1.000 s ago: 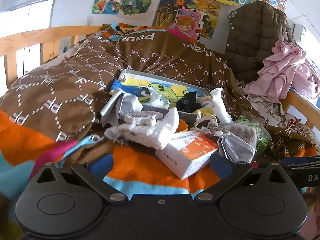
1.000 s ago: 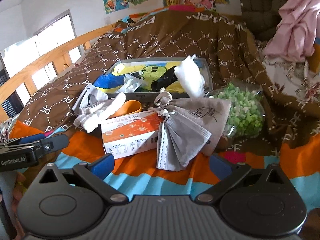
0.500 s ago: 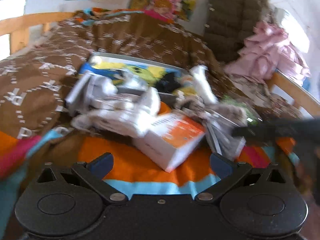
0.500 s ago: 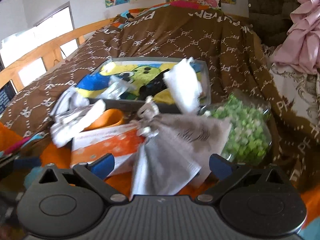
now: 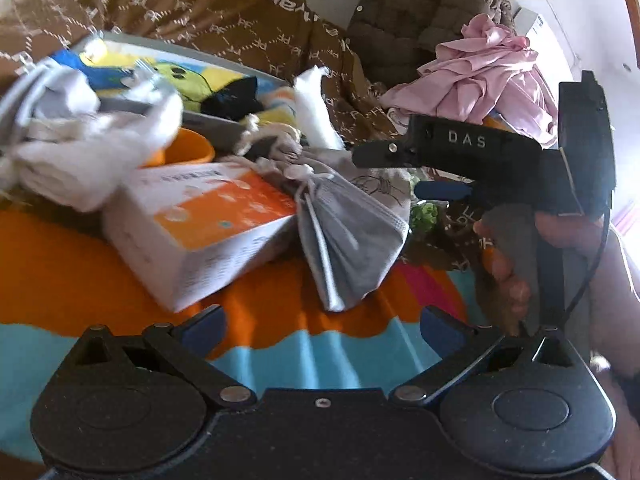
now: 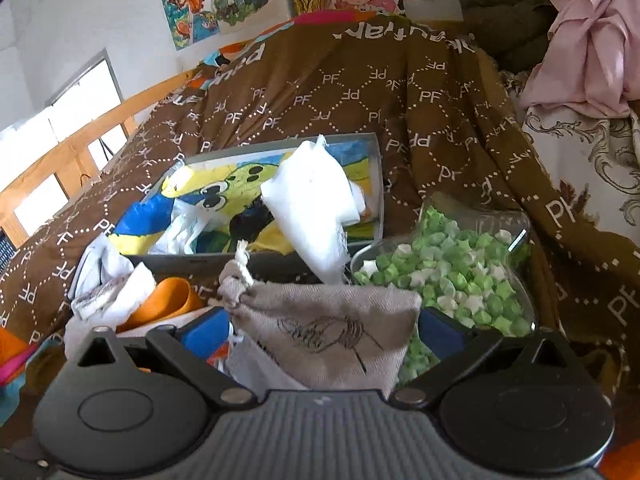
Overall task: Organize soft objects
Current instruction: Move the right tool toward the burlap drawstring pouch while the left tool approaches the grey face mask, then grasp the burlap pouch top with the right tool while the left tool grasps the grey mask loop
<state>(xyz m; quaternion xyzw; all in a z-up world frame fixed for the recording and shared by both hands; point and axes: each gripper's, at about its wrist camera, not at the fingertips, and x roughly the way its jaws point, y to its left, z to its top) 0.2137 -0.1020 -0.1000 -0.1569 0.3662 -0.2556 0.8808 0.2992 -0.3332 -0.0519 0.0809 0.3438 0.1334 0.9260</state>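
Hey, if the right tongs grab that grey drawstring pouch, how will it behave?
The drawstring pouch is wrinkled cloth lying slack, so it will probably flop and sag. It looks flat, so likely light. It lies against the grey face mask, which might drag along.

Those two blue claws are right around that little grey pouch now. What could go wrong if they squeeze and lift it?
The right gripper is open around the grey drawstring pouch.

1. The grey face mask lies against the pouch, so it might get pinched or dragged along.

2. The bag of green paper stars sits close beside the right finger; a lift could nudge it.
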